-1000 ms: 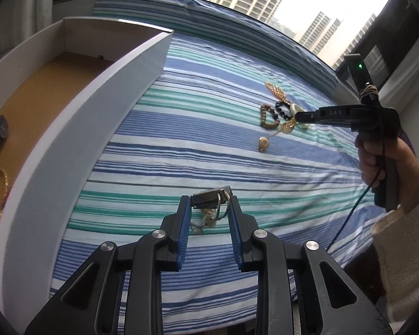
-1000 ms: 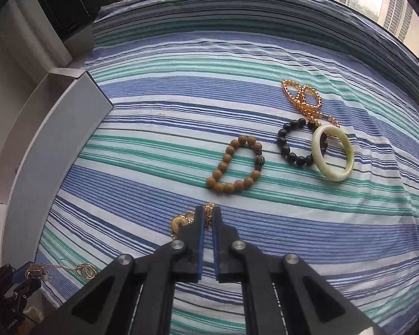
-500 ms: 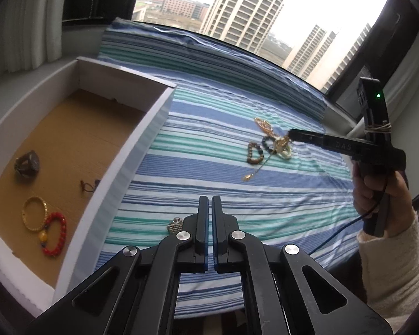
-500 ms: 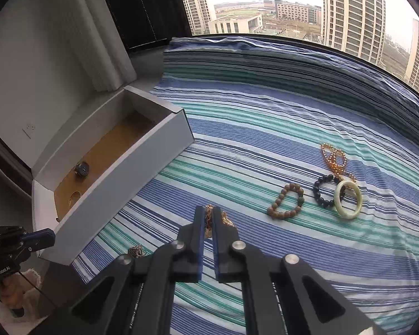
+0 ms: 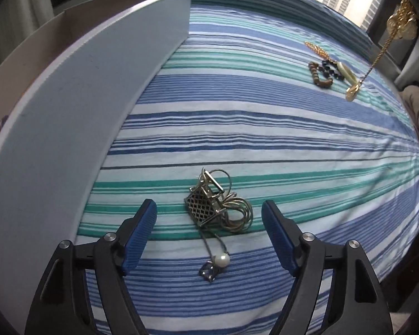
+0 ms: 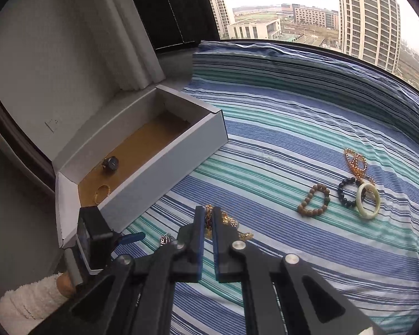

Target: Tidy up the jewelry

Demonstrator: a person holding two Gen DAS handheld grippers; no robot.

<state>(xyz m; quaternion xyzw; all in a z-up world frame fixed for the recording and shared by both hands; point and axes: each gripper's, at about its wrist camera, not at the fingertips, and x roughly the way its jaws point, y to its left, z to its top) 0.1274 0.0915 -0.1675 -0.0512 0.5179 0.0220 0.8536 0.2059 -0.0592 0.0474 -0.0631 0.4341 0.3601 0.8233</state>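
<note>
Right wrist: striped cloth [image 6: 279,145], white box [image 6: 164,156], window towers [image 6: 366,11].

A high-rise home bedroom: a striped bedsheet [image 6: 307,128] runs up to a window [image 6: 293,5] overlooking apartment towers, curtains [image 6: 120,42] beside that window.

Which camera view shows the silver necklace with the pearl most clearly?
The left wrist view: the silver necklace lies tangled on the striped cloth between the open left gripper jaws, pearl nearest the camera. The right wrist view shows only a small glimpse beside its own jaws.
</note>
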